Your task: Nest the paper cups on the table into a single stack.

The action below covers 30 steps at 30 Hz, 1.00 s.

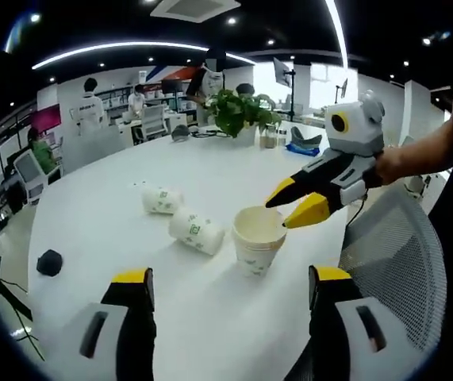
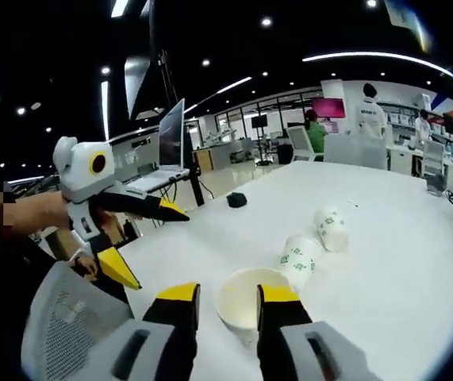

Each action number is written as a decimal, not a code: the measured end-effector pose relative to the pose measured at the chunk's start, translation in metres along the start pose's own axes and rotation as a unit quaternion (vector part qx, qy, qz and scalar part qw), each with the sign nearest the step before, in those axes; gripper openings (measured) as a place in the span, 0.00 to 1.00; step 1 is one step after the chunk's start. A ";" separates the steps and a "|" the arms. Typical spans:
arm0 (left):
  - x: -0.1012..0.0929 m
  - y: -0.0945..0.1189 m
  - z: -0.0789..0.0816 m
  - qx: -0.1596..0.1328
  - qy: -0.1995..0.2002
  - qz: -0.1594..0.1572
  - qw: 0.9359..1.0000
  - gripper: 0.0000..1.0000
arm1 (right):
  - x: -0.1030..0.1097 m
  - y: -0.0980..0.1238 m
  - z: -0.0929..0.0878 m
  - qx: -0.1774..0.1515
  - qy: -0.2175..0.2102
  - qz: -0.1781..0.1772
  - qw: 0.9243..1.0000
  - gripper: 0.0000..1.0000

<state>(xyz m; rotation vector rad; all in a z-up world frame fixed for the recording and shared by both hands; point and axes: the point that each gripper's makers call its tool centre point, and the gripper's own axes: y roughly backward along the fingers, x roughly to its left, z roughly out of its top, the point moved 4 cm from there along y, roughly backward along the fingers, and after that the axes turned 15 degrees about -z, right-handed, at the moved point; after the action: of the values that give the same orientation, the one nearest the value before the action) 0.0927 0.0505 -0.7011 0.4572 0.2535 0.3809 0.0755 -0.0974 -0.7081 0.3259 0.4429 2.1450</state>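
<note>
A stack of nested white paper cups [image 1: 256, 242] stands upright near the table's edge. Two more cups with green print lie on their sides just beyond it, the nearer cup [image 1: 197, 231] and the farther cup [image 1: 163, 199]. My right gripper [image 1: 288, 208] hovers open at the stack's rim, holding nothing. In the right gripper view the stack [image 2: 238, 308] sits just past my right gripper [image 2: 228, 295], and the lying cups [image 2: 301, 254] [image 2: 331, 226] are beyond. My left gripper [image 1: 232, 278] is wide open, short of the stack; the right gripper view has it [image 2: 151, 242] off the table's edge.
The round white table [image 1: 115, 182] carries a small black object [image 1: 49, 263], a potted plant [image 1: 238, 111] and clutter at the far side. A grey mesh chair [image 1: 401, 238] stands by the near edge. A laptop on a stand [image 2: 170, 143] is nearby. People are at desks behind.
</note>
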 end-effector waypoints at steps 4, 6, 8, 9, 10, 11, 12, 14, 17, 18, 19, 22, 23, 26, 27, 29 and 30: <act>0.012 -0.005 0.006 -0.013 0.016 0.003 1.000 0.77 | -0.007 0.009 -0.001 -0.005 0.003 -0.014 1.000 0.37; 0.019 -0.011 0.008 -0.014 0.029 0.010 0.999 0.76 | -0.013 0.015 -0.002 -0.010 0.010 -0.029 0.999 0.41; 0.025 -0.016 0.010 -0.014 0.035 0.016 0.999 0.75 | -0.016 0.019 -0.003 -0.013 0.012 -0.039 0.999 0.46; 0.029 -0.020 0.010 -0.011 0.044 0.020 0.999 0.74 | -0.020 0.022 -0.004 -0.016 0.011 -0.045 0.999 0.48; 0.033 -0.022 0.011 -0.011 0.049 0.022 0.999 0.73 | -0.022 0.024 -0.005 -0.019 0.009 -0.049 0.999 0.50; 0.036 -0.024 0.011 -0.011 0.053 0.024 0.998 0.71 | -0.025 0.027 -0.007 -0.023 0.003 -0.055 0.998 0.52; 0.041 -0.027 0.012 -0.011 0.063 0.028 0.998 0.69 | -0.028 0.028 -0.008 -0.024 -0.003 -0.059 0.998 0.54; 0.048 -0.034 0.013 -0.015 0.079 0.030 0.996 0.66 | -0.034 0.031 -0.013 -0.024 -0.021 -0.069 0.997 0.58; 0.050 -0.044 0.018 -0.022 0.100 0.031 0.994 0.65 | -0.039 0.037 -0.019 -0.022 -0.030 -0.080 0.996 0.60; 0.050 -0.048 0.018 -0.023 0.112 0.029 0.993 0.65 | -0.041 0.040 -0.021 -0.023 -0.030 -0.085 0.996 0.61; 0.049 -0.051 0.018 -0.022 0.121 0.027 0.992 0.64 | -0.042 0.042 -0.022 -0.024 -0.030 -0.089 0.995 0.63; 0.052 -0.061 0.016 -0.016 0.139 0.024 0.990 0.64 | -0.046 0.048 -0.026 -0.027 -0.026 -0.101 0.994 0.67; 0.054 -0.064 0.015 -0.014 0.147 0.024 0.989 0.64 | -0.047 0.049 -0.027 -0.028 -0.025 -0.103 0.994 0.69; 0.059 -0.075 0.011 -0.004 0.159 0.028 0.987 0.66 | -0.051 0.052 -0.031 -0.031 -0.016 -0.114 0.993 0.73; 0.061 -0.077 0.011 0.000 0.158 0.031 0.987 0.67 | -0.052 0.053 -0.032 -0.034 -0.015 -0.118 0.992 0.74; 0.066 -0.083 0.012 -0.007 0.171 0.031 0.985 0.67 | -0.054 0.055 -0.034 -0.034 -0.018 -0.121 0.992 0.76; 0.068 -0.087 0.011 -0.007 0.189 0.025 0.982 0.67 | -0.056 0.056 -0.036 -0.033 -0.022 -0.123 0.992 0.76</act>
<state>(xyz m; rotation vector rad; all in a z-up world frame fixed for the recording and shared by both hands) 0.1835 0.0023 -0.7426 0.3746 0.6097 0.5176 0.0527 -0.1799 -0.7202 0.2666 0.3657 1.9030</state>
